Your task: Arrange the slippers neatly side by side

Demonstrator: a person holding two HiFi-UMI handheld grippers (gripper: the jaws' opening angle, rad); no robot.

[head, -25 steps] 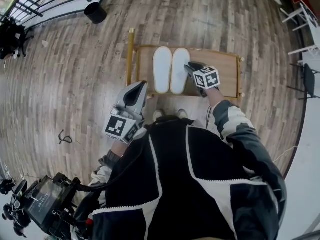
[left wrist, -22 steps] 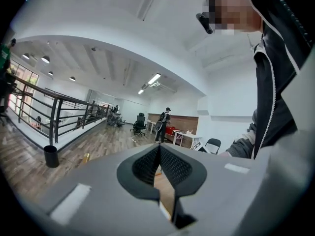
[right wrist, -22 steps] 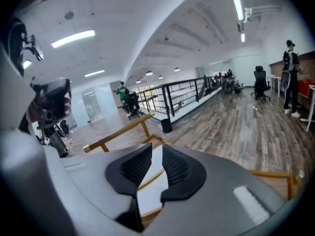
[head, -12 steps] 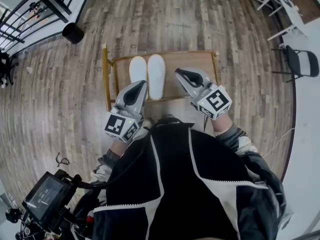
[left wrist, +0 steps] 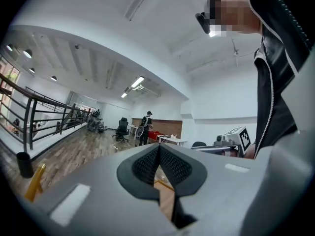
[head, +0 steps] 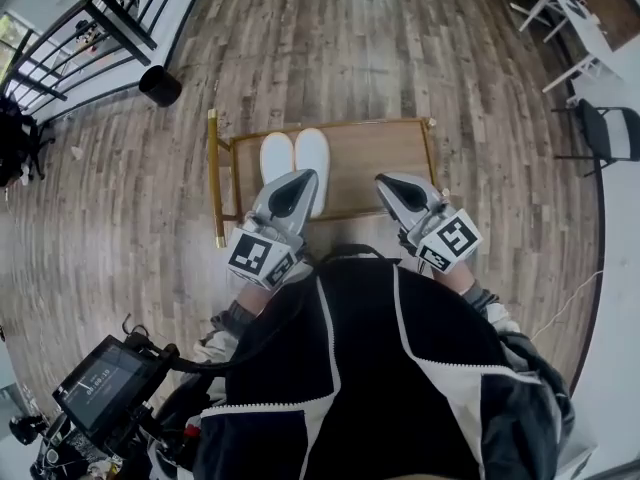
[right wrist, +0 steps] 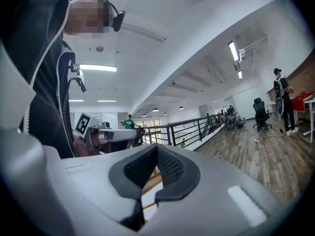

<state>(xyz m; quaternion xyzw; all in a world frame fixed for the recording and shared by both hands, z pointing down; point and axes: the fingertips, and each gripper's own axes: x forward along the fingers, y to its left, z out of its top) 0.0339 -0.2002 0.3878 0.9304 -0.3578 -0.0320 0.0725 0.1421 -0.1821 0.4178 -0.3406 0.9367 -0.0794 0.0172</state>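
Nearest, the person's black zip jacket with white stripes fills the lower frame. Just ahead of it, the grey left gripper and the grey right gripper are held up, apart from each other. In each gripper's own view the dark ribbed pads are pressed together with nothing between them.

Beyond the tips lie two white, oval, soft slippers, on the left part of one low rectangular wooden platform with brass-coloured rails. They lie parallel and touching along their inner edges, long axes running straight away from the person, far ends level; which end is the toe cannot be told. The left gripper covers the near end of the right-hand one.

The platform stands on a grey-brown wood-plank floor. One black cylindrical bin stands beyond the platform's left corner; a black metal railing runs far left; a white table and a dark chair stand far right. The room is a large open hall with a white ceiling and strip lights.
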